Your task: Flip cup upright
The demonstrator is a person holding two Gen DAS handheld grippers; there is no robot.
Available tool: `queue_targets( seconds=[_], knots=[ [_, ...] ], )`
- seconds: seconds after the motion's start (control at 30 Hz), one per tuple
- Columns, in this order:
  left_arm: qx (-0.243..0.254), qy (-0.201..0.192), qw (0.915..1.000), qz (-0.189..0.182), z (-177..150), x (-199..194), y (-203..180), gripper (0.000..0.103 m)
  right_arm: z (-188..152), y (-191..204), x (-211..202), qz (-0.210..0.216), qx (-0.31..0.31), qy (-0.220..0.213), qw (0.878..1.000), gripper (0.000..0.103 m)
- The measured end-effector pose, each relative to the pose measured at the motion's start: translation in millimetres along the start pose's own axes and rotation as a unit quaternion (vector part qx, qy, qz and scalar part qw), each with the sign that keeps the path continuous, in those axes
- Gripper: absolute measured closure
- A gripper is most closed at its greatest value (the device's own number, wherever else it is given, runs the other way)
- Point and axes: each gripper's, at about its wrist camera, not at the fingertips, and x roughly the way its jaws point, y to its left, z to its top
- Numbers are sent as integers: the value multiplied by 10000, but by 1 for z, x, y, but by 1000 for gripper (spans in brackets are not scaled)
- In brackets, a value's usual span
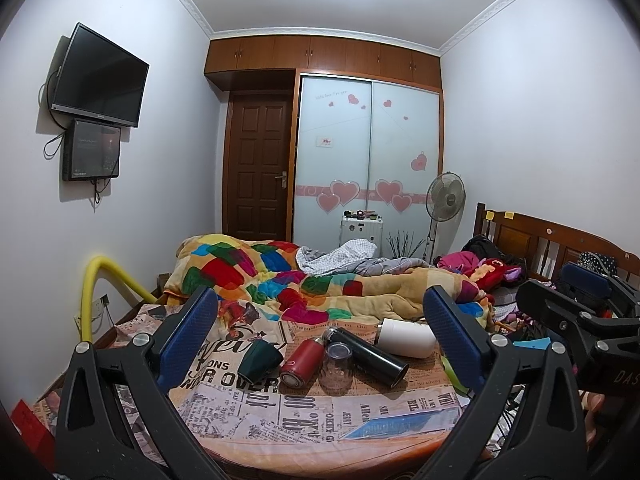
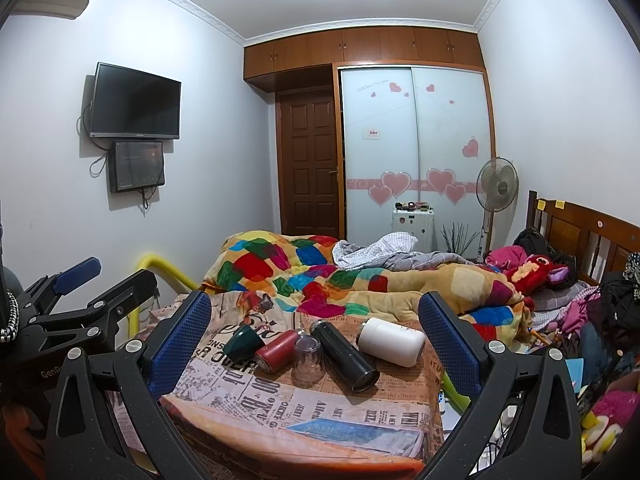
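A dark green cup (image 1: pixel 259 359) lies tipped on the newsprint-patterned sheet (image 1: pixel 320 412), left of a red bottle (image 1: pixel 301 362) on its side. A clear glass (image 1: pixel 337 366) stands upside down beside them. A black flask (image 1: pixel 366 356) and a white flask (image 1: pixel 406 337) lie on their sides. My left gripper (image 1: pixel 320 344) is open and empty, well short of them. In the right wrist view the green cup (image 2: pixel 242 342), glass (image 2: pixel 309 358) and flasks lie ahead of my open, empty right gripper (image 2: pixel 316 336).
A patchwork blanket (image 1: pixel 320 284) is heaped behind the items. Clothes and toys (image 2: pixel 560 292) pile up by the wooden headboard (image 2: pixel 580 232). A yellow padded rail (image 1: pixel 104 288) stands at the left bed edge. The right gripper (image 1: pixel 580 312) shows in the left wrist view.
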Motion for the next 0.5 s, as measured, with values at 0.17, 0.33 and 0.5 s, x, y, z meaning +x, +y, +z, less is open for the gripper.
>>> queue_targets(
  seconds=[0.17, 0.33, 0.5],
  knots=[
    [-1, 8, 10000, 3, 0, 0, 0, 0, 0, 0, 0, -3, -2, 4, 10000, 0],
    [9, 66, 10000, -22, -1, 3, 0, 0, -5, -9, 2, -6, 12, 33, 10000, 0],
    [-46, 234, 9997, 27, -4, 18, 7, 0, -9, -12, 10, -19, 11, 140, 9999, 0]
  ],
)
